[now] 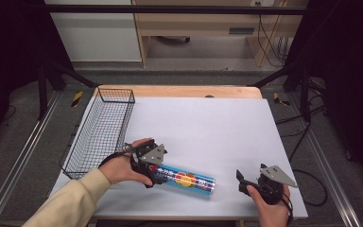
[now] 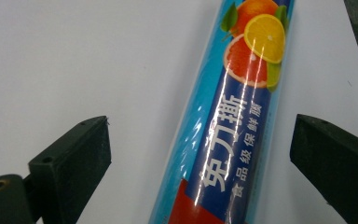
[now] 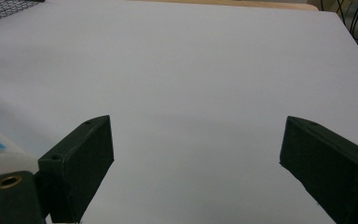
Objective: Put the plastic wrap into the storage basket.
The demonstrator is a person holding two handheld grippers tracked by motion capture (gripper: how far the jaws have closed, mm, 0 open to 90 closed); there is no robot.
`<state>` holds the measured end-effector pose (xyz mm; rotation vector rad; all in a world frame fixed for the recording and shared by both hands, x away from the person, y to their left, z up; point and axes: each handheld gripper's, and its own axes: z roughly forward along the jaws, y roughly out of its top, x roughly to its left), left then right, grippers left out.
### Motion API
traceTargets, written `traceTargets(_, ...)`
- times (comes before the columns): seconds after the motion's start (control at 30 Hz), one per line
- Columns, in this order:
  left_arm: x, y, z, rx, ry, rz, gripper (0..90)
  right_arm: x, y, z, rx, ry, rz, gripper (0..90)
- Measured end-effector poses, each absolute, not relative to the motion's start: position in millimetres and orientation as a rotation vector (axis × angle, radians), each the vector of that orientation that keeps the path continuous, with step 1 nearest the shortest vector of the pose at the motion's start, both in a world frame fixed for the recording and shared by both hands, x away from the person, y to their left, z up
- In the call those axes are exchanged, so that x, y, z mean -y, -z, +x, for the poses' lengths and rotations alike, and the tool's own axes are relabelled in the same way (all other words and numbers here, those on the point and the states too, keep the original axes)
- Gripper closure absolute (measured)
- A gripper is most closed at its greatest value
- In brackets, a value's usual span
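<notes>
Where basket (image 1: 101, 130) stands, white tabletop (image 1: 203, 127).

We see lots of open room on the white table top (image 1: 208, 127). The middle and the far side are bare, so a hand could slide there.

On the left edge stands a wire basket (image 1: 101, 130). Its walls stick up and block that side.

Near the front lies a long blue roll (image 1: 185, 180). It lies flat across the way between our two hands. The left gripper (image 1: 152, 166) sits at the roll's left end, jaws wide apart on both sides of it, not touching.

The right gripper (image 3: 196, 154) has its jaws wide apart too, with bare white table between them and ahead of them.
</notes>
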<state>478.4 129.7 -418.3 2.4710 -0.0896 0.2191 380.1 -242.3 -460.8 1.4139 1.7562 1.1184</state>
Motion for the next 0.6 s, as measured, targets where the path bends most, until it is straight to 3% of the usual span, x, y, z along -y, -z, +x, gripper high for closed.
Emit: traceTargets(0.6,-118,440,482,0.173,-0.162,2.595,11.8,241,462,381,-1.778,-1.122,1.413,10.8)
